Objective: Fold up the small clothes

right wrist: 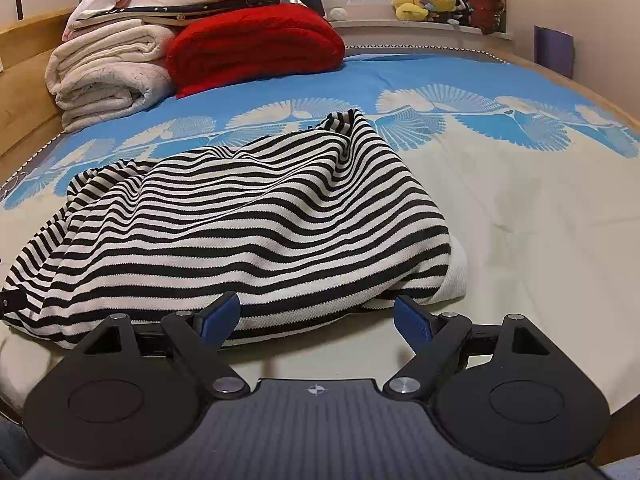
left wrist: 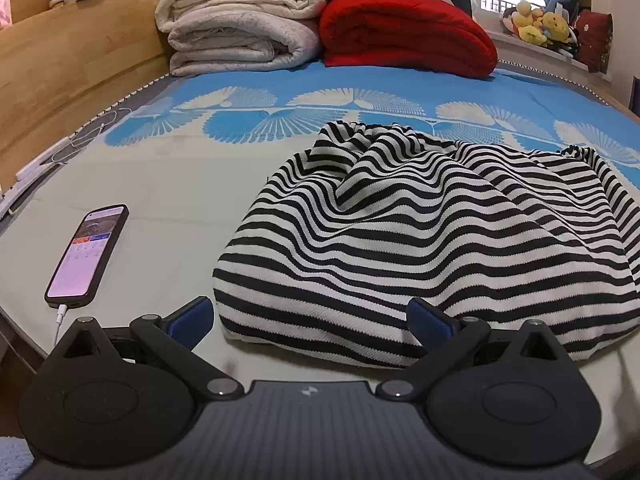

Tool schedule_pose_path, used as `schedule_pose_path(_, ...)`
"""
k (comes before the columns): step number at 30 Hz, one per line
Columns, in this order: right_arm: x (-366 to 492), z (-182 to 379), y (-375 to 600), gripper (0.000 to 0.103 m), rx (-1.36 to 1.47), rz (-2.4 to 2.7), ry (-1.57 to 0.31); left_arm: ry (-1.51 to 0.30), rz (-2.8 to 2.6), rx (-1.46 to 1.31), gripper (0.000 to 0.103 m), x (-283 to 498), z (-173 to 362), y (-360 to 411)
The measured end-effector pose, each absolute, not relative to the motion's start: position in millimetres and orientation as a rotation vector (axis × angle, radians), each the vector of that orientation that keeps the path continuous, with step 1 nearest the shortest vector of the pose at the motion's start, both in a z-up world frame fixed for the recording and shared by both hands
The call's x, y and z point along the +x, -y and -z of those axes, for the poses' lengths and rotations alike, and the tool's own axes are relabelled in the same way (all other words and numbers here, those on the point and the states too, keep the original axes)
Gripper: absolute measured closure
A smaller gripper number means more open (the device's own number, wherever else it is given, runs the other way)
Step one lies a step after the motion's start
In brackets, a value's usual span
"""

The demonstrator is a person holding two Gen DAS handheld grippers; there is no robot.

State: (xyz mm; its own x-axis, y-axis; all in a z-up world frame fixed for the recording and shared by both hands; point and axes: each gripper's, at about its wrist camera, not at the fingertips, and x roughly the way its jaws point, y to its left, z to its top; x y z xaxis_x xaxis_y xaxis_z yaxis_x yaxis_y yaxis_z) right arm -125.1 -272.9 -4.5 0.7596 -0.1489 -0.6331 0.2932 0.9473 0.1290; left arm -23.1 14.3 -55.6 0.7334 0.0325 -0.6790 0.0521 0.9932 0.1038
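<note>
A black-and-white striped garment lies crumpled in a loose heap on the bed's pale sheet. My left gripper is open at the heap's near left corner. Its right blue pad sits over the hem and its left pad is over bare sheet. In the right wrist view the same garment fills the centre and left. My right gripper is open at the near right hem, with the striped edge lying between its fingers. Neither gripper's pads press on the cloth.
A phone on a white cable lies on the sheet left of the garment. Folded cream blankets and a red blanket are stacked at the far end by the wooden headboard. Plush toys sit on the sill.
</note>
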Motion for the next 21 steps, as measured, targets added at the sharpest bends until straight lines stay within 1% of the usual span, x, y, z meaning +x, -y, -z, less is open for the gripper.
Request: schedule_pose_path(21,-120.3,11.2,273.3,0.018,0.226,0.253,-0.707,-0.752,0.01,0.104,0.0,-22.5,56.6,-15.3)
